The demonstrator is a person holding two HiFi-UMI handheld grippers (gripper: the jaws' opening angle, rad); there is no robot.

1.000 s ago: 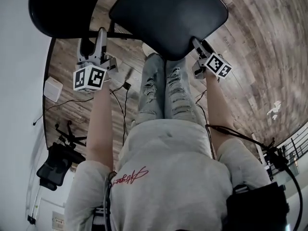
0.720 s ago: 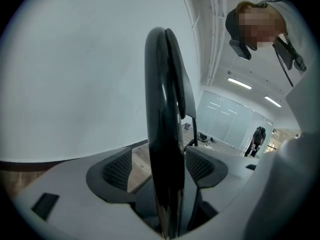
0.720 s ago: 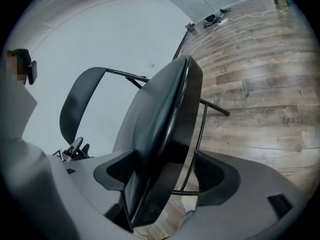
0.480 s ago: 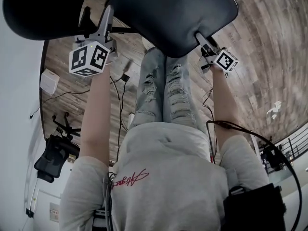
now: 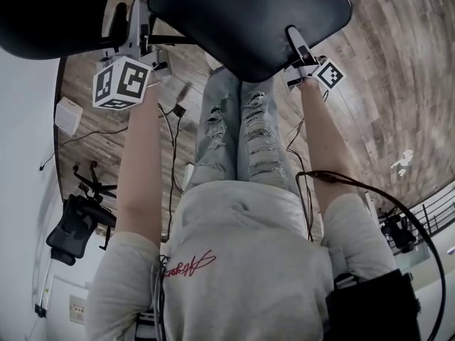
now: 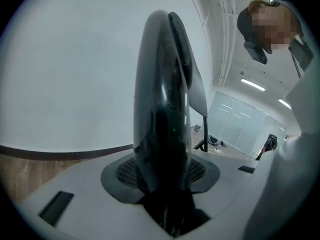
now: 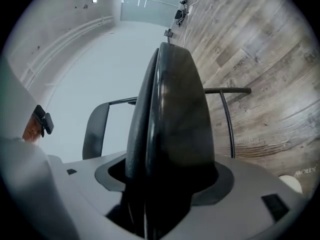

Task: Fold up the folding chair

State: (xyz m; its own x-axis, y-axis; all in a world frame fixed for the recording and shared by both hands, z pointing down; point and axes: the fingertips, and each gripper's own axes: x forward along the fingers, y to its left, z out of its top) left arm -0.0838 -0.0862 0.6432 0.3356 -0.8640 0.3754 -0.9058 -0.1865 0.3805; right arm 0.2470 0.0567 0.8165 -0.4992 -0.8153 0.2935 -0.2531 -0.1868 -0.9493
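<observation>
Wood floor (image 5: 398, 62) fills most of the head view, with a white wall (image 5: 21, 155) down the left edge.
Folding chair (image 5: 213, 27) is at top of frame, just ahead of the person's knees (image 5: 242, 98). The dark seat (image 5: 249, 20) faces up at the camera. The dark backrest (image 5: 43, 13) sits off to its left, apart from it and joined by thin frame bars (image 5: 174, 41). The two are not flat together, so the chair is not folded.
Person wears a grey shirt (image 5: 242, 261) and ripped jeans, both arms stretched out to the chair.
Black office chair (image 5: 71, 226) stands lower left by the wall, well apart from the work.
Left gripper (image 5: 130, 16) is at the backrest's inner edge. In the left gripper view the panel runs edge-on between the jaws, which are closing, and both pads (image 6: 125, 171) sit against its sides. Marker cube (image 5: 122, 84) is just behind it.
Right gripper (image 5: 293, 38) is at the seat's near right corner. In the right gripper view the thick seat edge fills the gap, the jaws are spread wide around it and just starting to close, and no firm pinch shows.
Small white box (image 5: 69, 116) sits on the floor by the wall; can't tell what's in it.
Cables (image 5: 173, 155) trail across the floor between the left arm and the legs.
</observation>
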